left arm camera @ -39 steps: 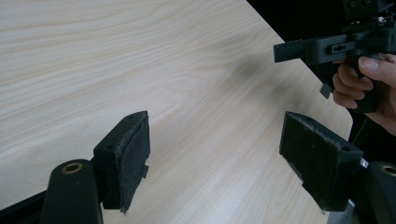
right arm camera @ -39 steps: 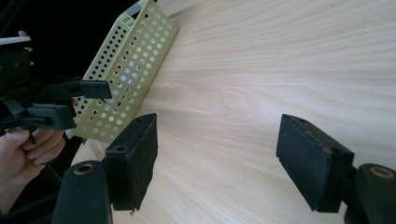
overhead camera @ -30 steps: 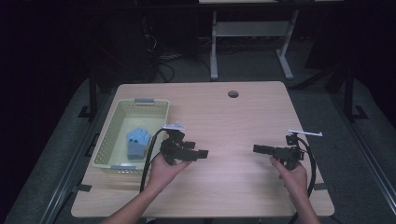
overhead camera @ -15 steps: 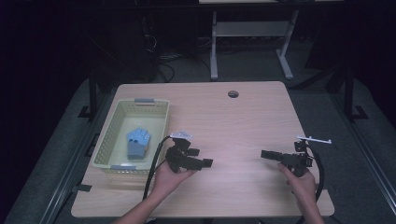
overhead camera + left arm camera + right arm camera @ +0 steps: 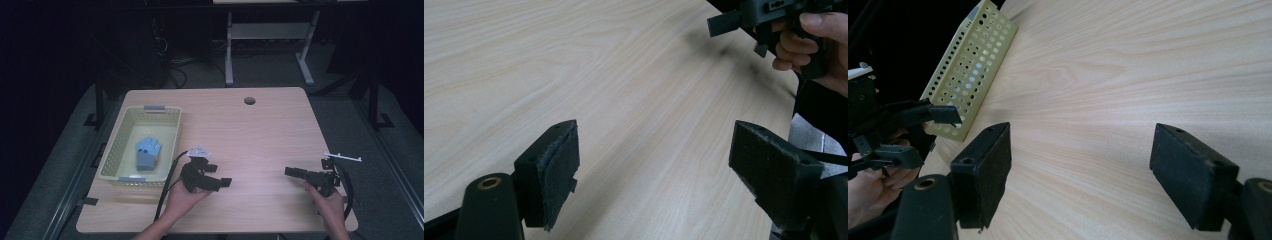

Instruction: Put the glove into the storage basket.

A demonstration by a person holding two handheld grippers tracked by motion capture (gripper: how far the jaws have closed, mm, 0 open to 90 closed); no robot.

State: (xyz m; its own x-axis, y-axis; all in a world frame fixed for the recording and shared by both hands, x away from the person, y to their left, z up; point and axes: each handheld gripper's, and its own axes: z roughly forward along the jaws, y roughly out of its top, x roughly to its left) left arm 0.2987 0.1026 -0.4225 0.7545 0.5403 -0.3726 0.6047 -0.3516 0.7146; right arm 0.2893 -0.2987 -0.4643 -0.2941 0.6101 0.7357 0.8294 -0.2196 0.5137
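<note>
Nearest the person, two hands hold black two-jaw grippers low over the front of a pale wood-grain table (image 5: 260,125). The left gripper (image 5: 224,182) sits just right of the basket's near corner, its jaws spread wide with nothing between them; they have just been opening. In the left gripper view its pads (image 5: 559,165) show a fuzzy, slightly frayed dark facing, with bare tabletop in the gap. The right gripper (image 5: 292,171) lies well apart toward the table's right edge, and in its own view the jaws also stand wide and empty, their blocks matte and squared with small screw holes.

Farther back on the left stands a pale yellow-green plastic basket (image 5: 116,150), rectangular, its walls punched with rows of round holes that the right gripper view shows clearly from the side. Inside it, seen from the high view, lies a blue object (image 5: 148,152), soft-looking and lobed at one end, possibly a glove; the picture is too small to be sure. It rests on the basket floor, near the middle.

Beyond, a small round hole (image 5: 249,100) marks the table's far edge.
</note>
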